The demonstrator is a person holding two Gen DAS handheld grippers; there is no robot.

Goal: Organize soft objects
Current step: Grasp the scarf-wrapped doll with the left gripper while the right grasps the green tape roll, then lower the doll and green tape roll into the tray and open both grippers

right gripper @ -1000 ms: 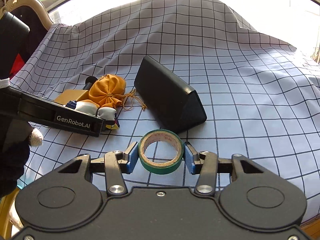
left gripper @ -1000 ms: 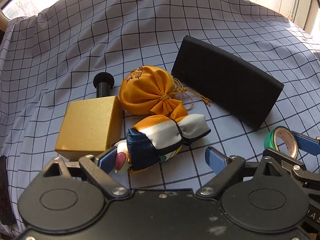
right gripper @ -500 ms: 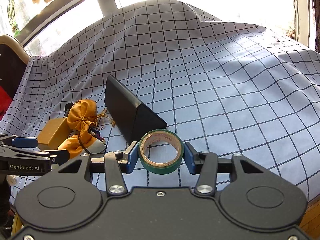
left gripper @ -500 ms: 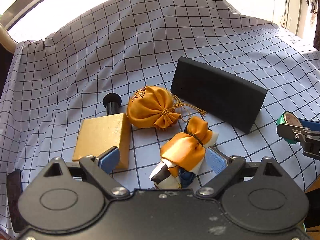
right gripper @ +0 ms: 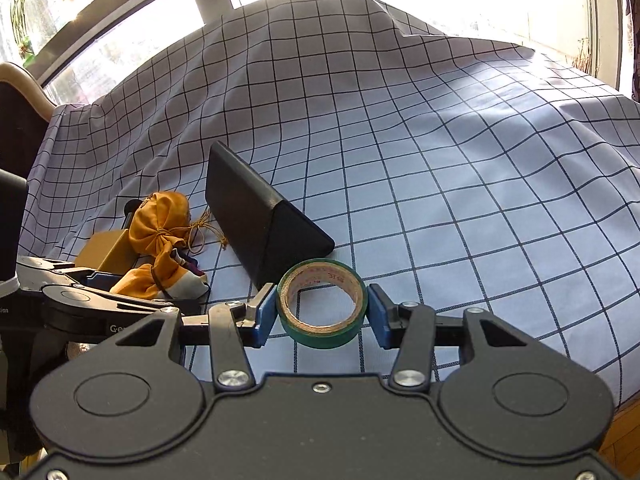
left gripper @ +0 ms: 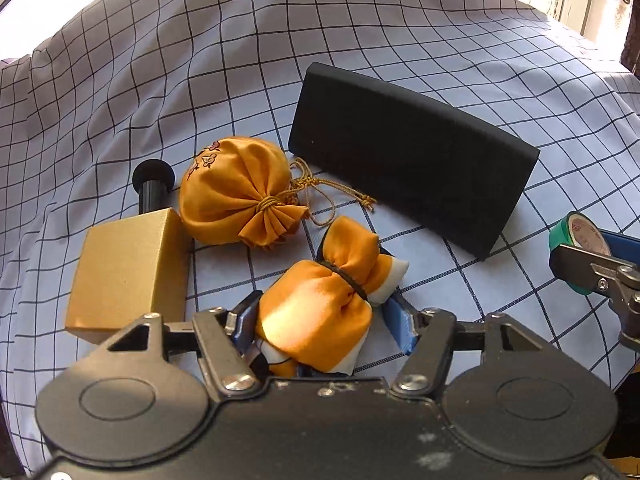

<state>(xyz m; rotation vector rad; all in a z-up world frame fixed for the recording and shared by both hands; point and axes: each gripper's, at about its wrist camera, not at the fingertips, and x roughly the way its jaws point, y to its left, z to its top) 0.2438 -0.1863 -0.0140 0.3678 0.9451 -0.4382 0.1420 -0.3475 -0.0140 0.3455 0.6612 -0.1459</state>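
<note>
An orange, white and navy cloth bundle (left gripper: 320, 312) tied with a black band lies on the checked cloth between the fingers of my left gripper (left gripper: 322, 320). Its jaws are closing, and both blue pads press the bundle's sides. Just beyond it lies an orange drawstring pouch (left gripper: 236, 196) with a gold cord. My right gripper (right gripper: 322, 314) is shut on a green tape roll (right gripper: 320, 336), held a little above the cloth to the right of the bundle (right gripper: 168, 276). In the left wrist view the roll (left gripper: 560, 236) shows at the right edge.
A gold box (left gripper: 124, 272) sits left of the bundle, with a black cylinder (left gripper: 152, 184) behind it. A long black wedge-shaped case (left gripper: 408, 172) lies to the right of the pouch. The checked cloth (right gripper: 440, 184) rises in folds toward the windows.
The left gripper's wide jaws have come in onto the bundle, which turned from lying crosswise to pointing away between the fingers. The right gripper, still holding the tape, shifted sideways.
</note>
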